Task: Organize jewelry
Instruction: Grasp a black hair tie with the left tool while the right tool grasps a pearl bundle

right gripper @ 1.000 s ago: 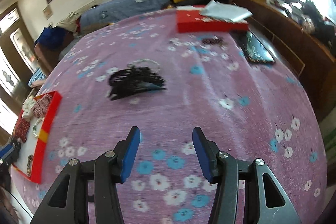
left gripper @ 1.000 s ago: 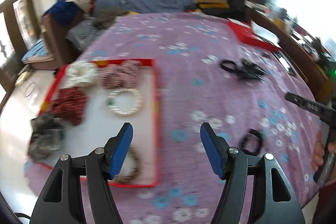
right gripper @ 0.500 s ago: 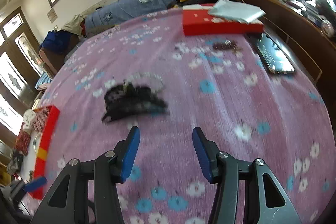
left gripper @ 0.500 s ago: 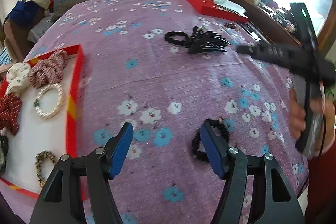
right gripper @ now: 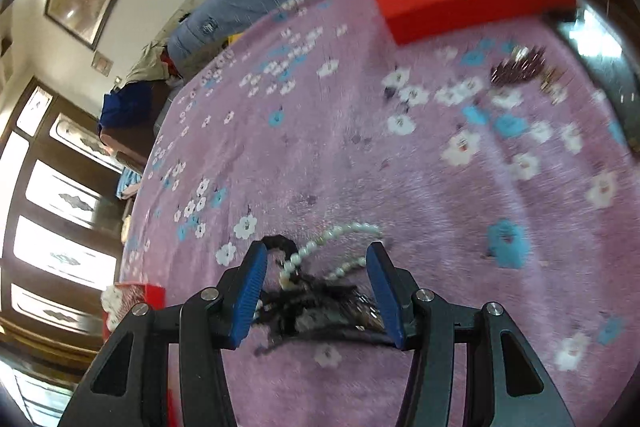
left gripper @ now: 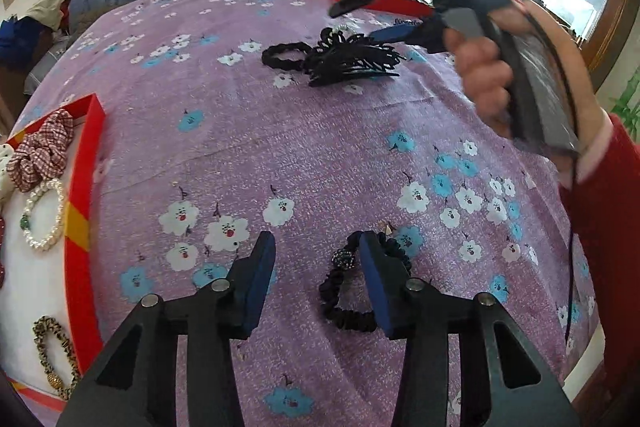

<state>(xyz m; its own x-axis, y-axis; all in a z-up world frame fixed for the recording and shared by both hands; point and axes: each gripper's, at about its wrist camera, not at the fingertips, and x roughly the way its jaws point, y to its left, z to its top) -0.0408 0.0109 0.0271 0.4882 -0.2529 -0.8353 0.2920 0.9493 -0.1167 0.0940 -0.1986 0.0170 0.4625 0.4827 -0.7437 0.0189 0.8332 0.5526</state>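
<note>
Left gripper (left gripper: 318,273): jaws spread, dark scrunchie (left gripper: 352,301) by right finger, long axis running away from camera.
Right gripper (right gripper: 316,291): jaws spread around black hair ties (right gripper: 316,307), pearl bracelet (right gripper: 336,247).

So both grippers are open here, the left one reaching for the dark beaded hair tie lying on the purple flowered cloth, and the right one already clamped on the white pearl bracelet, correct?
Not quite. The right gripper is open too: in the right wrist view its jaws stand apart around the white pearl bracelet and the black hair-tie pile, not clamped. The left gripper is open by the dark beaded hair tie, as you said.
</note>
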